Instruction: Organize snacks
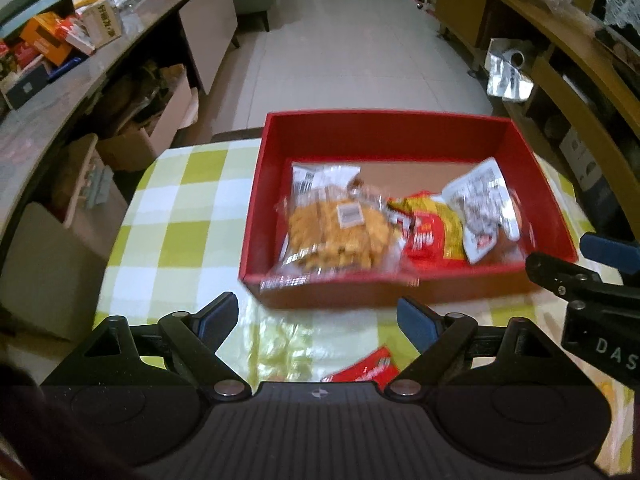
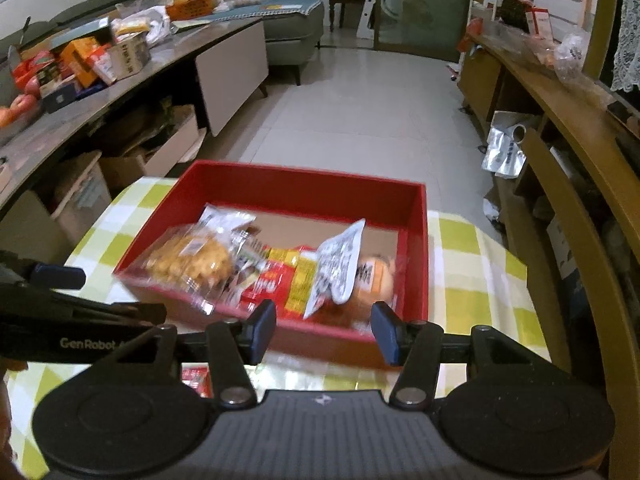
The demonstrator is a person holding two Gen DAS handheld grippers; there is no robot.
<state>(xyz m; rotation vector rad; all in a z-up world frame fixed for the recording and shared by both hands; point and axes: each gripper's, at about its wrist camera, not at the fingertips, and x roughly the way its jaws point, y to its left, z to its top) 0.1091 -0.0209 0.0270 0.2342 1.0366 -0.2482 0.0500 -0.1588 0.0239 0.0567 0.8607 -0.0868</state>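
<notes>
A red box (image 1: 384,124) (image 2: 296,184) stands on a green-checked tablecloth (image 1: 172,216) (image 2: 472,268). Inside lie a clear bag of golden crackers (image 1: 336,232) (image 2: 188,264), a red and yellow packet (image 1: 428,228) (image 2: 280,280) and a white-wrapped bun (image 1: 480,208) (image 2: 344,264). A red packet (image 1: 368,368) (image 2: 196,378) lies on the cloth in front of the box. My left gripper (image 1: 318,320) is open and empty above it. My right gripper (image 2: 324,332) is open and empty at the box's near wall; it also shows in the left wrist view (image 1: 592,264).
A long counter (image 1: 60,92) (image 2: 80,112) with boxes and bags runs along the left. A wooden shelf unit (image 1: 580,92) (image 2: 568,168) stands on the right. A silver foil bag (image 1: 508,76) (image 2: 506,152) sits on the tiled floor (image 1: 344,52) beyond the table.
</notes>
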